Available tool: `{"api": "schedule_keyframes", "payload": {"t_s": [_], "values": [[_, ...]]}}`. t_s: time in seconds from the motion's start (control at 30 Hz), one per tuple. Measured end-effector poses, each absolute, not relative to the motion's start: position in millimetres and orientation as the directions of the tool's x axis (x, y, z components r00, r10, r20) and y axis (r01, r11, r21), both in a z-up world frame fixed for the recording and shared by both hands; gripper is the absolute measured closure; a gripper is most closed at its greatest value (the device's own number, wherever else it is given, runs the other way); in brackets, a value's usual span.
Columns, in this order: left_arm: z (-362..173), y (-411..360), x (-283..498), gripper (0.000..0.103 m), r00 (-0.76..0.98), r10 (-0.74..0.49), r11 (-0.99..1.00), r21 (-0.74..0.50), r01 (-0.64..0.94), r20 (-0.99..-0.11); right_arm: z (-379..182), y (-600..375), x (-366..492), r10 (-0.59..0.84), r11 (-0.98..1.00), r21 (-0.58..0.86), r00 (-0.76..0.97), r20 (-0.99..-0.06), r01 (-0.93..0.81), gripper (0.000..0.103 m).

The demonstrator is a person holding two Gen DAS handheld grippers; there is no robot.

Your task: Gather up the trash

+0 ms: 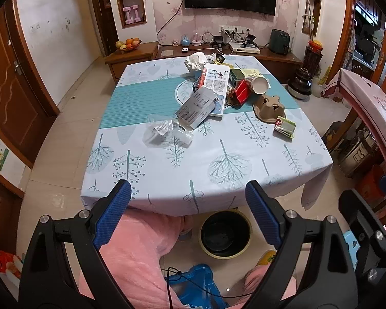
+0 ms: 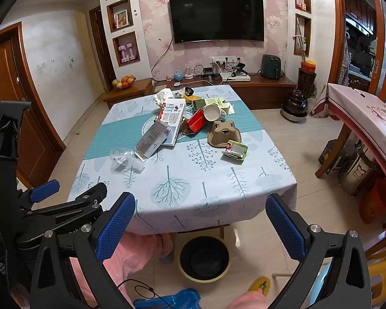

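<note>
Trash lies piled on the far half of the tree-print table (image 1: 218,164): clear plastic packaging (image 1: 167,131), a grey box (image 1: 196,108), a white printed box (image 1: 216,82), a red carton (image 1: 242,91), a tipped paper cup (image 1: 258,83), a brown pulp tray (image 1: 269,106), a green wrapper (image 1: 285,127) and crumpled tissue (image 1: 195,60). A black-lined bin (image 2: 204,257) with a yellow rim stands on the floor under the near table edge. My left gripper (image 1: 187,188) and right gripper (image 2: 200,199) hover side by side before that edge, both open and holding nothing.
A person's pink-clad legs (image 1: 136,247) and a yellow slipper (image 2: 261,284) are below the grippers, beside a blue plastic stool (image 1: 195,283). A second covered table (image 2: 368,118) stands at the right. A TV cabinet (image 2: 257,87) runs behind the table.
</note>
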State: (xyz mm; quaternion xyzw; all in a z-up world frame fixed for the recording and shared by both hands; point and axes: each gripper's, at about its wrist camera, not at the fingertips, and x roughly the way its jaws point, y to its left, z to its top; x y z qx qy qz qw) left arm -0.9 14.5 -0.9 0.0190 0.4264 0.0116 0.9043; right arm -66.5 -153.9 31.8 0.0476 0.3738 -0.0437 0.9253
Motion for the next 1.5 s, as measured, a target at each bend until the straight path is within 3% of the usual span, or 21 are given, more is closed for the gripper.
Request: {"api": "schedule_keyframes", "payload": {"t_s": [0.8, 1.5], "values": [[9.6, 23.2, 1.3, 0.014, 0.66, 0.041, 0.999, 0.05, -0.005, -0.75, 42.9, -140.1, -61.5, -0.042, 0.993, 0.051, 0.721, -0.692, 0.107, 0.0], [-13.9, 7.4, 114.7, 0.014, 0.627, 0.02, 0.992, 0.096, 0.087, -0.779, 26.2, -182.4, 45.5, -0.073, 0.993, 0.009, 0.682, -0.728, 0.117, 0.0]]}}
